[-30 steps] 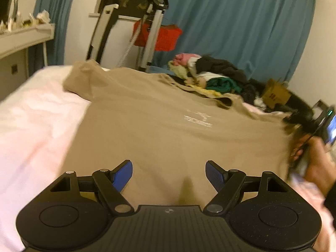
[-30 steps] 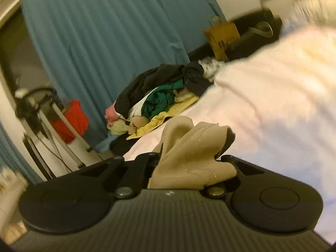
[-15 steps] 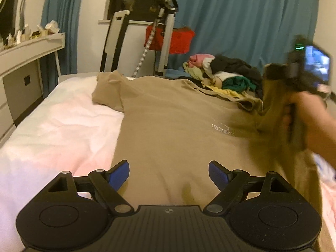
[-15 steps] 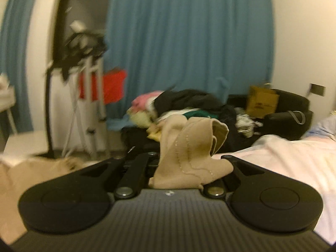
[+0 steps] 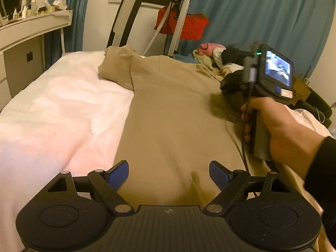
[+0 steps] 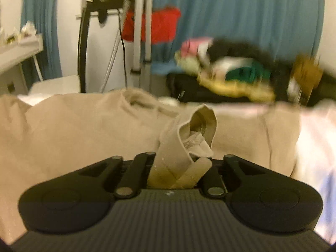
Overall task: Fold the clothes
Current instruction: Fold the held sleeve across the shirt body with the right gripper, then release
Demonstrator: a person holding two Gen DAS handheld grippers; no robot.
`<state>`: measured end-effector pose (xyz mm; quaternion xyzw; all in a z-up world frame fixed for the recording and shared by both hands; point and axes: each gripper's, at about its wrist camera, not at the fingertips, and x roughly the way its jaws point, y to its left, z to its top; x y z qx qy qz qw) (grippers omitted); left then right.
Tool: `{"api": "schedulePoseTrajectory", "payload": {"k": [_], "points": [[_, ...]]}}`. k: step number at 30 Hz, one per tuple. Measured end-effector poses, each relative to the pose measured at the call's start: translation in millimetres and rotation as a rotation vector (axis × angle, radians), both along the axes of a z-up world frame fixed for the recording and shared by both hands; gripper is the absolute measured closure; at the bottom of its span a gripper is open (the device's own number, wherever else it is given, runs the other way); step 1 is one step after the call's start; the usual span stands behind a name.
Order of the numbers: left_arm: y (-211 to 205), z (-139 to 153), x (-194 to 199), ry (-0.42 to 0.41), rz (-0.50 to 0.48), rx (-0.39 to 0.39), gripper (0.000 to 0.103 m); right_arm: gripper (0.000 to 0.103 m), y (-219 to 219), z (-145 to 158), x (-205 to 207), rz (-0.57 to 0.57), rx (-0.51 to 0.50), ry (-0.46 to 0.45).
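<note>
The tan shirt (image 5: 174, 113) lies spread on the bed (image 5: 63, 113), barely folded. The right tool (image 6: 180, 168) pinches a bunched edge, seemingly a sleeve, at 3 o'clock. The left tool (image 5: 169, 173) hovers spread over the hem. Nearly every fold remains.

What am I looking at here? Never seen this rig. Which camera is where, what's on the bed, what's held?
There is no robot: a person holds a pair of hand-held tongs in each hand, each with a fisheye camera looking along its fingers. In the left camera's picture, the left tongs hang open over a tan shirt spread on a white bed; the right hand with its device shows there too. In the right camera's blurred picture, the right tongs are shut on a bunched part of the shirt. A pile of clothes lies beyond.
</note>
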<state>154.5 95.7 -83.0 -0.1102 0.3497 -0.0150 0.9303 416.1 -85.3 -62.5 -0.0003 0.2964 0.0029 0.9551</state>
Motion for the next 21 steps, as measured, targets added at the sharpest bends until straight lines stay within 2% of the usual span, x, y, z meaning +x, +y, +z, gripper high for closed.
{"api": "schedulePoseTrajectory", "payload": {"k": [1, 2, 3, 4, 8, 13, 17, 21], "points": [[-1.4, -0.6, 1.5, 0.000, -0.004, 0.003, 0.018, 0.060, -7.1, 1.6, -2.4, 0.005, 0.060, 0.020], [-3.1, -0.9, 2.7, 0.000, -0.008, 0.005, 0.018, 0.049, -11.4, 5.4, -8.9, 0.008, 0.105, 0.014], [-5.1, -1.3, 3.0, 0.001, -0.013, 0.009, 0.018, 0.029, -15.9, 9.4, -15.8, 0.011, 0.150, 0.007], [-7.6, -2.0, 3.5, 0.003, -0.017, 0.013, 0.018, 0.018, -21.4, 17.4, -26.4, 0.016, 0.193, -0.015], [-18.3, -4.2, 3.6, 0.018, -0.033, 0.028, 0.018, 0.020, -45.0, 58.0, -81.4, 0.046, 0.317, -0.066], [-37.8, 4.2, -10.7, -0.013, -0.071, 0.103, 0.018, 0.020, -85.5, 103.6, -179.4, 0.037, 0.372, -0.112], [-52.2, 15.2, -33.3, -0.040, -0.122, 0.126, 0.018, 0.020, -122.1, 114.0, -271.9, 0.008, 0.397, -0.120], [-66.2, 22.7, -53.4, -0.034, -0.184, 0.113, 0.018, 0.020, -157.7, 108.1, -349.3, -0.043, 0.423, -0.137]]}}
